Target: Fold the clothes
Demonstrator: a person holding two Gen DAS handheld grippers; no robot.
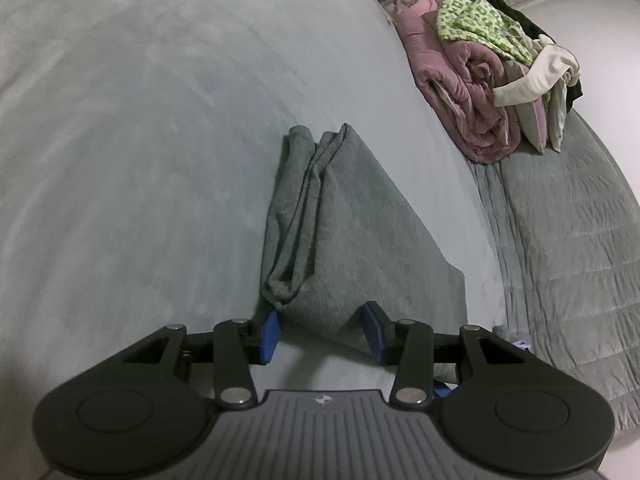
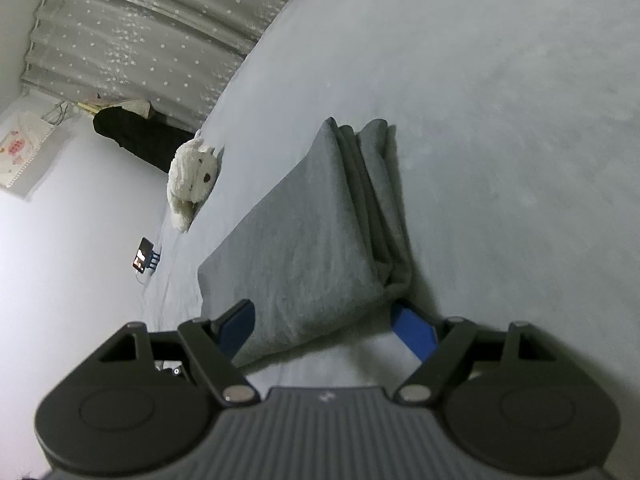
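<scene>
With both jaws apart, our left gripper [image 1: 326, 330] and right gripper [image 2: 326, 326] each straddle a near corner of the folded grey garment [image 1: 340, 232], which runs lengthwise away across the bed [image 1: 140, 140].

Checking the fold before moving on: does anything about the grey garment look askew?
Mostly tidy. The grey garment lies folded flat, but along one side its layers bunch into loose, uneven ridges instead of stacking flush.

One folded grey garment [image 1: 352, 232] lying on one bed [image 1: 140, 160], two grippers [image 1: 324, 330] [image 2: 326, 330] showing, one white plush toy [image 2: 192, 176] sitting, one clothes heap [image 1: 496, 80] holding perhaps six pieces, one phone [image 2: 143, 260] glowing.
</scene>
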